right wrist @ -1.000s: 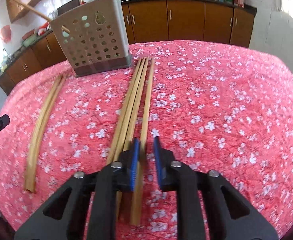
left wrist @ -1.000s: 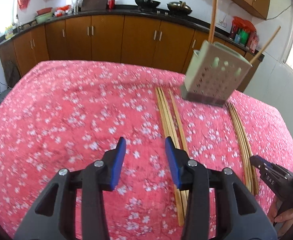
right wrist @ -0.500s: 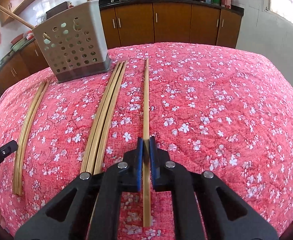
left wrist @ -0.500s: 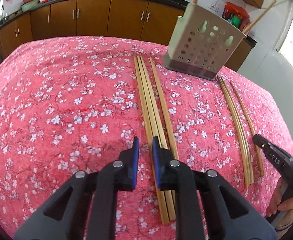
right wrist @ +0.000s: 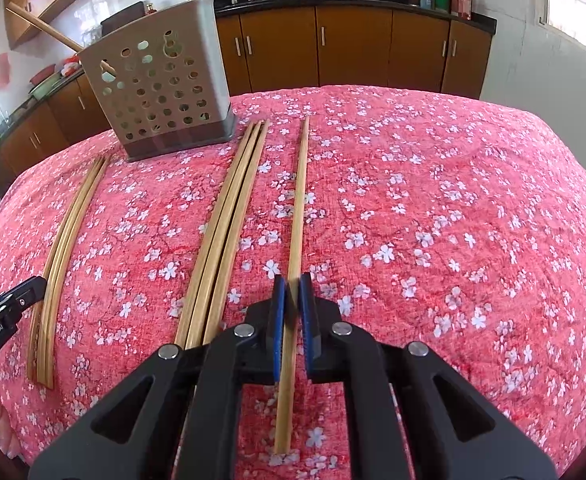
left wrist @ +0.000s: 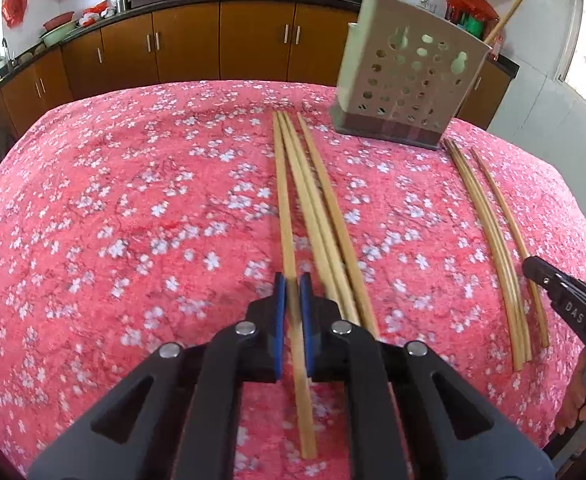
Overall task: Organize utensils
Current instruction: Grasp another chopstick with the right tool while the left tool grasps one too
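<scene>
A grey perforated utensil holder (left wrist: 407, 80) (right wrist: 165, 92) stands at the far side of the table with a few wooden sticks in it. Long wooden chopsticks lie on the red floral cloth. My left gripper (left wrist: 292, 288) is shut on one chopstick (left wrist: 285, 208), the leftmost of a group; the others (left wrist: 325, 216) lie beside it. My right gripper (right wrist: 292, 292) is shut on a single chopstick (right wrist: 297, 208), set apart from a bundle (right wrist: 229, 216) to its left. Each gripper's tip shows in the other view, the right (left wrist: 565, 300) and the left (right wrist: 1, 316).
A further bundle of chopsticks (right wrist: 67, 240) (left wrist: 489, 240) lies between the two grippers. The table's edges curve away on all sides. Brown kitchen cabinets (left wrist: 221, 44) and a countertop with pans stand behind the table.
My left gripper has moved in and shut on the leftmost chopstick. My right gripper has closed on its chopstick and drawn it to the right, away from the bundle.
</scene>
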`<state>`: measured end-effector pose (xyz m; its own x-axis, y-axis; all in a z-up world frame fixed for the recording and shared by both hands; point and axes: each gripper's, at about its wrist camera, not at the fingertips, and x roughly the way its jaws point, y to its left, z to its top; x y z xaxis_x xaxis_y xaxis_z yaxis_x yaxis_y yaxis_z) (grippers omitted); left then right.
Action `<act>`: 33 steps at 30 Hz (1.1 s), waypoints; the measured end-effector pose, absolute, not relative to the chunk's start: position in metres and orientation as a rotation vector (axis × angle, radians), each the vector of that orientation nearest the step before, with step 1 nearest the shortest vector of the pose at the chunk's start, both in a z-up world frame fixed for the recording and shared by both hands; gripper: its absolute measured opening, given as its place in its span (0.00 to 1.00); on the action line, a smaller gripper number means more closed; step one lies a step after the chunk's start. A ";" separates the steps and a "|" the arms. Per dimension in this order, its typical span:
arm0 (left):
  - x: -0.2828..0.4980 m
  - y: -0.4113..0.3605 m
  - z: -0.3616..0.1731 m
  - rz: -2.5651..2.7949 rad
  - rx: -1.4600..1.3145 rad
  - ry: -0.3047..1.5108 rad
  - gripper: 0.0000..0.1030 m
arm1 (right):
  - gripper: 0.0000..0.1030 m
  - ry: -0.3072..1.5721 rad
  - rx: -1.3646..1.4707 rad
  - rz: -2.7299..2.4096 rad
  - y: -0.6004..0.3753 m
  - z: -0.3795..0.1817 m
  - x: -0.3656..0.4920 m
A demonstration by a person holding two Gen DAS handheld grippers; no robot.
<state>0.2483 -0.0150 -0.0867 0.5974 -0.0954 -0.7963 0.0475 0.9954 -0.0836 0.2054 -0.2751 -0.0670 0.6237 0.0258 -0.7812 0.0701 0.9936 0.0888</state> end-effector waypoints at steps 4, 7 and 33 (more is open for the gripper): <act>0.262 0.015 -0.087 -0.026 -0.093 0.922 0.09 | 0.08 0.885 0.138 -0.077 -0.293 -0.067 0.212; 0.271 0.035 -0.088 0.004 -0.097 0.915 0.10 | 0.08 0.876 0.158 -0.091 -0.304 -0.068 0.214; 0.268 0.046 -0.089 -0.001 -0.148 0.890 0.11 | 0.08 0.874 0.160 -0.085 -0.304 -0.068 0.214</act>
<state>0.2685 0.0455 -0.0888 0.6298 -0.0622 -0.7742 -0.0612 0.9897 -0.1293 0.2139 -0.3041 -0.0683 0.6397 -0.0088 -0.7686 0.1399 0.9846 0.1051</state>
